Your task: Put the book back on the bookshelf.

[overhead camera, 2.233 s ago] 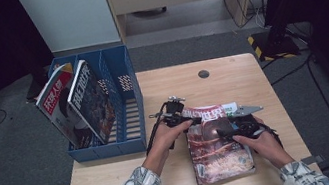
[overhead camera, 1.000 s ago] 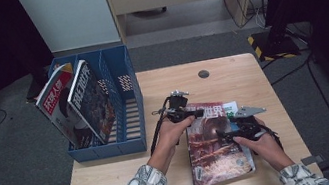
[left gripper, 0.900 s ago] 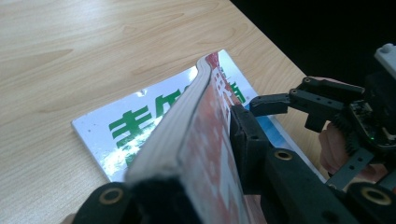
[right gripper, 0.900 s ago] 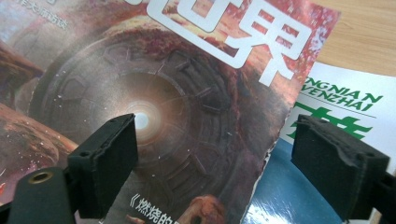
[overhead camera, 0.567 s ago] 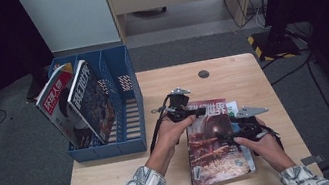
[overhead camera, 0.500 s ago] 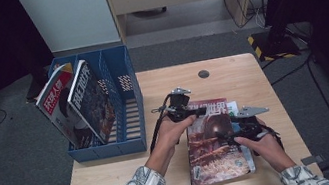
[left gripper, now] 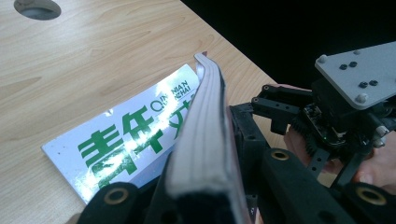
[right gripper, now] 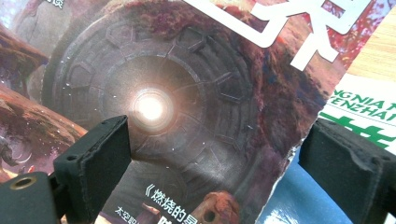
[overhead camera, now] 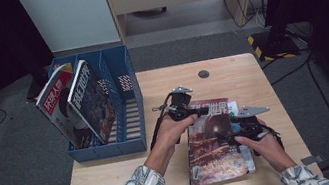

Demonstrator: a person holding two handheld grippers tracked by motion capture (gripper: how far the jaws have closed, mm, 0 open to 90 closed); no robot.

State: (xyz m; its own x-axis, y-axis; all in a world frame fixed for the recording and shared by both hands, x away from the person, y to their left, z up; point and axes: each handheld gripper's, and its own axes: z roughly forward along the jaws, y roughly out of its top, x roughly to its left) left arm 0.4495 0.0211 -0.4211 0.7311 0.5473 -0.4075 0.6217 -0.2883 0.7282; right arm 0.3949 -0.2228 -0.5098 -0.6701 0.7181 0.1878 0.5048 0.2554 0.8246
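We start with the table (overhead camera: 116, 181), where the blue file rack (overhead camera: 128, 114) sits at about nine o'clock with two magazines (overhead camera: 78, 107) already standing tilted in its left compartments; its right compartment looks free. We judge the work as filing magazines into that rack, and it seems partly done: two are in, and a small stack is left at about five o'clock on the table.

On that stack, the top magazine (overhead camera: 215, 147), with its dark reddish cover, is being lifted by one corner. Under it we see a white magazine with green lettering (left gripper: 135, 140), lying flat on the wood, and a blue cover peeks out beneath in the right gripper view. So the pick-up is under way, and the carry to the rack and the slotting in are not yet done.

Our left gripper (overhead camera: 194, 113), at the magazine's twelve o'clock edge, is clamped tight on the page block, the edge raised off the white one. Our right gripper (overhead camera: 231, 137) has its jaws spread wide, having just been opening; they hover over the cover near its right edge, pinching nothing.
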